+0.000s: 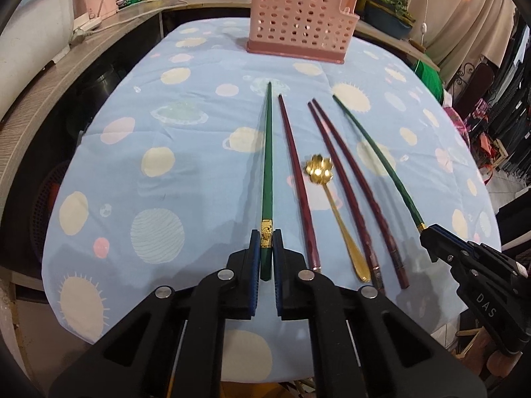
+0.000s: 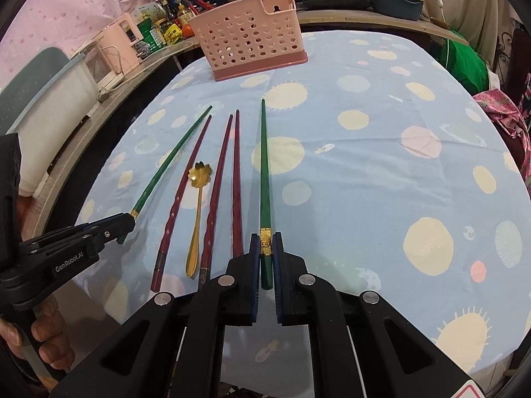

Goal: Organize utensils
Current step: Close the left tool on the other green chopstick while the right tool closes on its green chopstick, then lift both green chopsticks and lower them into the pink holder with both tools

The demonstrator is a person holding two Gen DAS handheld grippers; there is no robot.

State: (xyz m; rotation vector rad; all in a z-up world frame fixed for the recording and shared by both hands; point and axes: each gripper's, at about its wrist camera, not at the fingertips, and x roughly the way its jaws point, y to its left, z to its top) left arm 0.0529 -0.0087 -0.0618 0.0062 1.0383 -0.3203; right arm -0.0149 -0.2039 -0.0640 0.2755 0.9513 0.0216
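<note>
My left gripper [image 1: 266, 243] was clamped on a green chopstick [image 1: 266, 179] at its gold patterned band, blue ribbed pads pressing both sides. My right gripper [image 2: 266, 243] gripped the second green chopstick [image 2: 265, 172] at the same kind of band. Both sticks tapered to fine points reaching straight ahead of the fingers. Between the two tools lay three dark red chopsticks [image 1: 300, 182] with twisted, faceted handles, and a glossy gold spoon [image 1: 335, 205] with a flower-shaped bowl. All rested on a light blue cloth [image 1: 166, 152] printed with pale planets and suns. Well ahead stood a pink perforated plastic utensil holder [image 1: 297, 21] on a darker pink base. The left gripper's body read "GenRobot.AI" in the right view; the right gripper's body showed "DAS" in the left view.
</note>
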